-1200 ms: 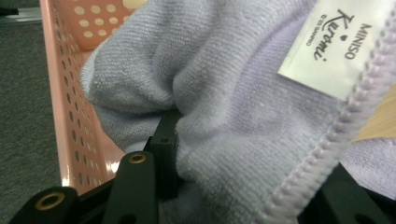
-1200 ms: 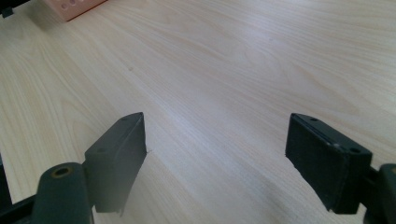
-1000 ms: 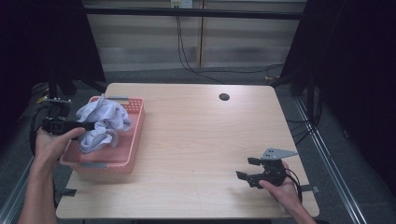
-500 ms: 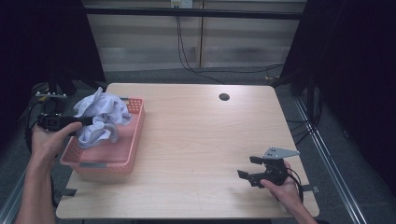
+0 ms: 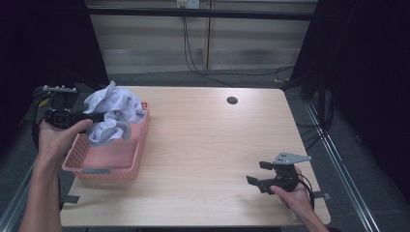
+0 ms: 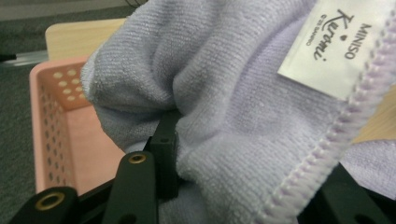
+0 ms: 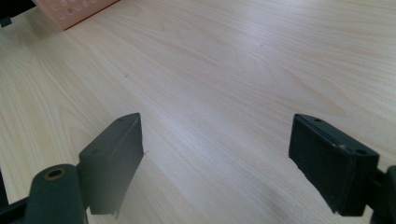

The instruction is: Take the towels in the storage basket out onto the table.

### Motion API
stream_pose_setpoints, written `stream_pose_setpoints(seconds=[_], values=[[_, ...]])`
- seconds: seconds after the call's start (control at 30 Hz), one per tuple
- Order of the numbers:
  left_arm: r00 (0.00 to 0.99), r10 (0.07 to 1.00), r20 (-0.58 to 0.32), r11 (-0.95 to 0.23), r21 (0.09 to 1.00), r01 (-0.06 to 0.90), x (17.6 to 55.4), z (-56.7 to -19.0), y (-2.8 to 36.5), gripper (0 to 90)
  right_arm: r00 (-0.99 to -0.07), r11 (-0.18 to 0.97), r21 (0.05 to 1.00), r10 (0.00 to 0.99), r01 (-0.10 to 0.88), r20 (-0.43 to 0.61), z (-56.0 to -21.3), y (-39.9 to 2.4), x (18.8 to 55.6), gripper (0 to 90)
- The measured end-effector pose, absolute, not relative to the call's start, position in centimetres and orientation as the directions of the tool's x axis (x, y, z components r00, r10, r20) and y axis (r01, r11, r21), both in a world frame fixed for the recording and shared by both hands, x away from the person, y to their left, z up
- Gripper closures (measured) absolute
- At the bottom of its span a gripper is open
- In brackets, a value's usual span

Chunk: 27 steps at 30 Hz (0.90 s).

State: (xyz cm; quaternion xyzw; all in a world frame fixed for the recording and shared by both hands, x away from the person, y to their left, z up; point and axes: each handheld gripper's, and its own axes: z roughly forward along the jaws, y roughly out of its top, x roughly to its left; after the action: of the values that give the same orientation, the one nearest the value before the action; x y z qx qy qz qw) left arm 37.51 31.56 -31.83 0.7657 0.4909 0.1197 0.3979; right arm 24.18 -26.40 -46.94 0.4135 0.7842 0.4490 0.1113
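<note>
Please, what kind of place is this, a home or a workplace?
Probably a lab or recording workspace, not a home. A bare wooden table with a cable hole stands between dark curtains, loose cables run over the floor behind it, and a person holds the left gripper and right gripper.

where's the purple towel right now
In the high view the purple towel is at the table's left, bunched in the left gripper and lifted above the pink basket.

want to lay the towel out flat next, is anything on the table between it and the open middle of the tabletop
Nothing visible blocks it. The towel hangs from the left gripper over the pink basket, whose right wall is all it must clear. The table beyond lies bare, and the open right gripper waits near the front right corner.
</note>
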Motion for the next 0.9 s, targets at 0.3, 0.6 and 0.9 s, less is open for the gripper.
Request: stream_pose_setpoints(seconds=[0.3, 0.6, 0.9], values=[[0.554, 0.802, -0.224, -0.227, 0.744, 0.629, 37.6, -31.8, 27.7, 55.7, -0.634, 0.254, 0.795, 0.747, 0.55, 0.199, -46.9, -26.5, 24.2, 17.5], [0.607, 0.761, -0.229, -0.261, 0.749, 0.609, 37.8, -31.8, 24.5, 55.6, -0.63, 0.249, 0.795, 0.75, 0.554, 0.204, -46.9, -26.6, 24.2, 17.5], [0.658, 0.712, -0.244, -0.281, 0.761, 0.585, 37.2, -32.3, 20.5, 55.3, -0.628, 0.246, 0.796, 0.751, 0.553, 0.203, -46.8, -26.7, 24.1, 17.0]])
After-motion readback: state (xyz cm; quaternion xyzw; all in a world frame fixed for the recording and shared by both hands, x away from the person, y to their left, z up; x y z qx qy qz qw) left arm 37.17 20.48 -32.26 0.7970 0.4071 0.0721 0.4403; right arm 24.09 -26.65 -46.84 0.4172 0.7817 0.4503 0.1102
